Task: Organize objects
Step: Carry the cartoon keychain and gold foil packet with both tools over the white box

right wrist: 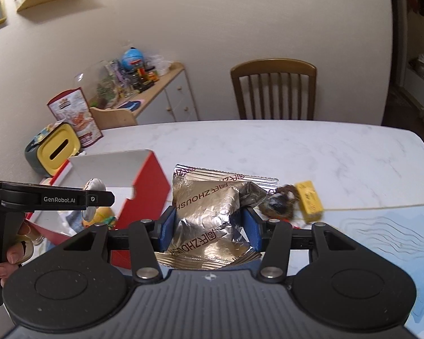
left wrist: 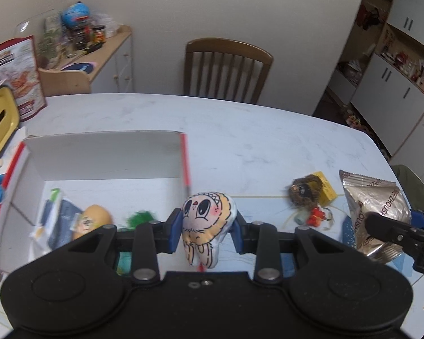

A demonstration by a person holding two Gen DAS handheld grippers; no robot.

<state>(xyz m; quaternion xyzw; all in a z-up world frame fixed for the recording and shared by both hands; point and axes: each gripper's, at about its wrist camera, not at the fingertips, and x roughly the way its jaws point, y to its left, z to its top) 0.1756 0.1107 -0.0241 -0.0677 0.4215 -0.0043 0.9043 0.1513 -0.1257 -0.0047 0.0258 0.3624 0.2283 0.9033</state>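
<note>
L gripper [left wrist: 207, 230] pinches a plush [left wrist: 206, 223] btwn its blue pads, jaws pressed on both sides of it; plush is a small cartoon-face toy w/ orange hood, hanging face-up, lifted just right of the box [left wrist: 99, 155] & near its red front-right corner. Box is open, white inside, red outside, sits on left part of the table [left wrist: 268, 135]. Inside box: a white-blue packet [left wrist: 49, 214], an orange egg-like toy [left wrist: 94, 217], a green fuzzy bit [left wrist: 140, 219], the last partly hidden by the gripper.

R gripper [right wrist: 209, 226] clamps a foil pack [right wrist: 212, 212], silver w/ red lettering, crumpled; jaws squeezed on its lower half, upper edge sticks out forward. Pack is held above the table, right of the box. In left view the same pack shows at far right w/ the R gripper's black finger across it.

On table btwn the two held things: a brown furry item [left wrist: 305, 190] touching a yellow block [left wrist: 326, 188], small red-orange piece [left wrist: 315, 216] just in front.

A hand [right wrist: 11, 254] grips the L gripper handle at left edge of right view. Chair [left wrist: 226, 70] stands behind the table.
</note>
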